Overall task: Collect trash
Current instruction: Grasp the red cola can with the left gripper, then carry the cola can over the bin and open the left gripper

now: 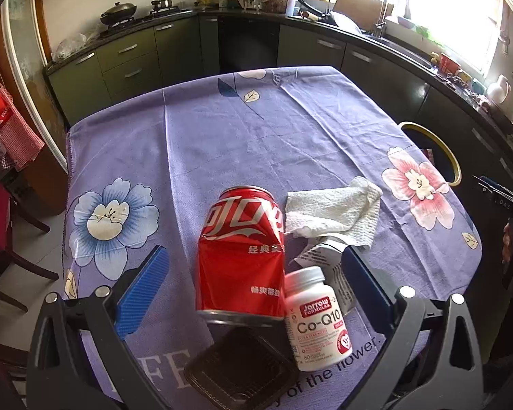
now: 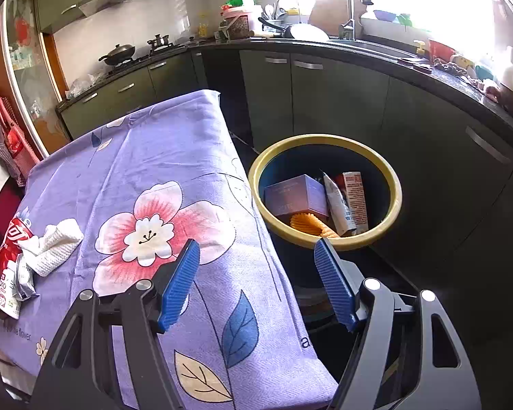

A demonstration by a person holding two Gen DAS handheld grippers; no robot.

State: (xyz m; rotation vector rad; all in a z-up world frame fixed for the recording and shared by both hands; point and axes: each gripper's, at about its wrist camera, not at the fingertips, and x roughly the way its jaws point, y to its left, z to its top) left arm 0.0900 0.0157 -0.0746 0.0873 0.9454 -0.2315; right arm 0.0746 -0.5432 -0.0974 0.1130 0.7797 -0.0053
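A dented red soda can [image 1: 242,256] lies on the purple flowered tablecloth [image 1: 256,130], between the fingers of my left gripper [image 1: 255,249], which is open and touches nothing. A white Co-Q10 bottle [image 1: 319,321] stands beside the can, with a crumpled packet [image 1: 319,251] and a white paper towel [image 1: 335,212] behind it. A black tray [image 1: 242,369] lies nearest the camera. My right gripper [image 2: 256,242] hangs open and empty over the table's right edge, in front of the yellow-rimmed bin [image 2: 325,140]. Far left in the right wrist view are the can [image 2: 13,239] and towel [image 2: 51,246].
The bin holds a purple box [image 2: 297,194], an orange ridged piece [image 2: 307,225], a packet [image 2: 342,208] and a red carton [image 2: 355,188]. Dark kitchen cabinets [image 2: 342,102] run behind the bin and the table. Wooden chairs [image 1: 13,239] stand at the table's left.
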